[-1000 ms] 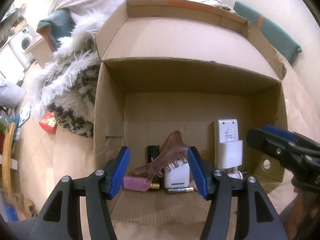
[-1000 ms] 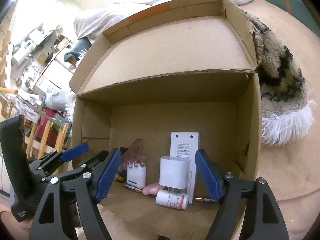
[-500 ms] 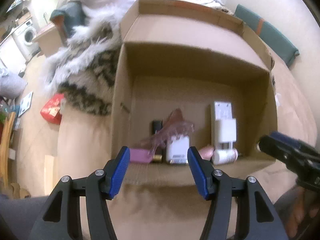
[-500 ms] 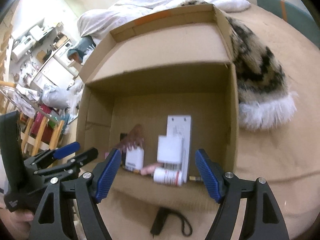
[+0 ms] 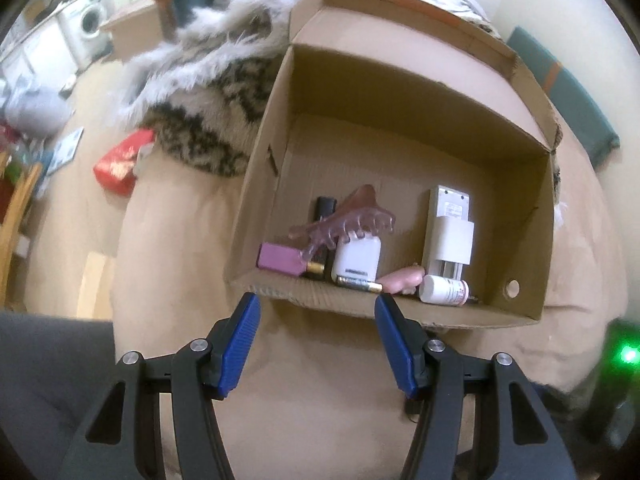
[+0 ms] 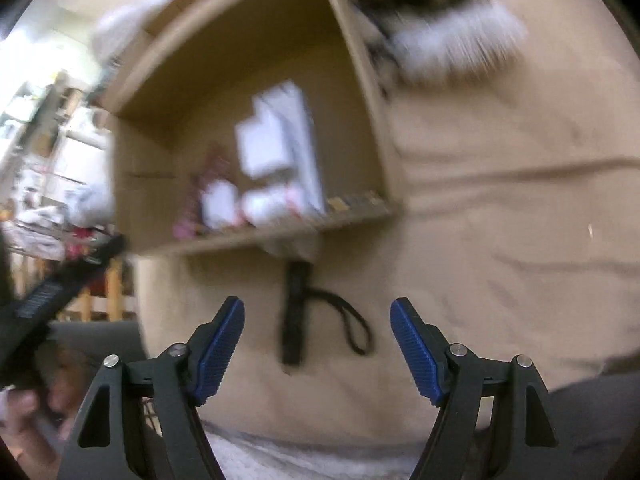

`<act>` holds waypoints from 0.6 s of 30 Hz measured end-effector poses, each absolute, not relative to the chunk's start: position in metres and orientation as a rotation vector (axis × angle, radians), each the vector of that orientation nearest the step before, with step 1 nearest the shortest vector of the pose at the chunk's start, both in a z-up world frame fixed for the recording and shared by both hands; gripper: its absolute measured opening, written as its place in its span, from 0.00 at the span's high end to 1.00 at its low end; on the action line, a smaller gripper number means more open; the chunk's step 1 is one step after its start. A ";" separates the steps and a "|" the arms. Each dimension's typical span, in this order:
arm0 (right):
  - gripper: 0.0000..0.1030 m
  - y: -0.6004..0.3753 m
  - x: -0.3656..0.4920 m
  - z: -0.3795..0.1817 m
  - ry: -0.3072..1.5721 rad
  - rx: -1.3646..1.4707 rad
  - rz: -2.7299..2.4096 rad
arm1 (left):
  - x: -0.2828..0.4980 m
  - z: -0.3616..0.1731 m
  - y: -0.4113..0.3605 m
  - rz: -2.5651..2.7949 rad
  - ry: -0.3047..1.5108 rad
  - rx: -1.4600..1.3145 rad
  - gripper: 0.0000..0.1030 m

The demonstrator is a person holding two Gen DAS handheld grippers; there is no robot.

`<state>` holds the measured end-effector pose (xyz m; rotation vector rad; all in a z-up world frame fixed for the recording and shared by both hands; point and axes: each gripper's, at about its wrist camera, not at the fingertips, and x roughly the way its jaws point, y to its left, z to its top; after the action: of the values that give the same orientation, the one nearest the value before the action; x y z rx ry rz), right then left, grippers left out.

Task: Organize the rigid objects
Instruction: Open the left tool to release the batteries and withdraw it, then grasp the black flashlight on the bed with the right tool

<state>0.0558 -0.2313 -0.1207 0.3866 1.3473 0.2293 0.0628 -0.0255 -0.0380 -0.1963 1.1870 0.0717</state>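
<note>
Both our claws are out of the cardboard box (image 5: pixel 400 312) now, where a second ago they reached in. Only our right gripper (image 6: pixel 318 342), jaws apart and empty, shows the black strapped stick (image 6: pixel 294 312) lying just ahead; our left gripper (image 5: pixel 316 340) gapes empty too.

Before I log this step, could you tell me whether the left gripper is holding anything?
No, the left gripper stands open and empty above the beige bedding, short of the cardboard box.

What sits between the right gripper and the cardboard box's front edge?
In the right wrist view, a black strapped object lies on the beige cover between the open right gripper and the cardboard box.
</note>
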 end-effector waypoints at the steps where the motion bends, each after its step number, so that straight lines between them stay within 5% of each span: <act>1: 0.22 -0.225 0.055 -0.125 1.359 0.368 0.244 | 0.062 -0.040 -0.027 0.076 1.191 -0.199 0.46; 6: 0.22 -0.178 0.062 -0.147 1.408 0.242 0.284 | 0.062 -0.046 -0.028 0.102 1.210 -0.180 0.45; 9: 0.41 -0.154 0.066 -0.165 1.438 0.171 0.275 | 0.065 -0.043 -0.025 0.119 1.209 -0.187 0.46; 12: 0.42 -0.138 0.064 -0.168 1.394 0.058 0.247 | 0.068 -0.040 -0.025 0.129 1.199 -0.172 0.45; 14: 0.58 -0.134 0.063 -0.166 1.372 0.011 0.246 | 0.070 -0.040 -0.027 0.131 1.193 -0.161 0.45; 15: 0.75 -0.134 0.063 -0.165 1.367 -0.007 0.240 | 0.070 -0.041 -0.028 0.132 1.191 -0.156 0.45; 18: 0.80 -0.142 0.063 -0.165 1.378 0.055 0.262 | 0.067 -0.045 -0.029 0.143 1.188 -0.149 0.46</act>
<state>0.0634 -0.1417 -0.1647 0.0555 1.3782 0.2622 0.0670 -0.0288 -0.0447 -0.1494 1.1885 0.1433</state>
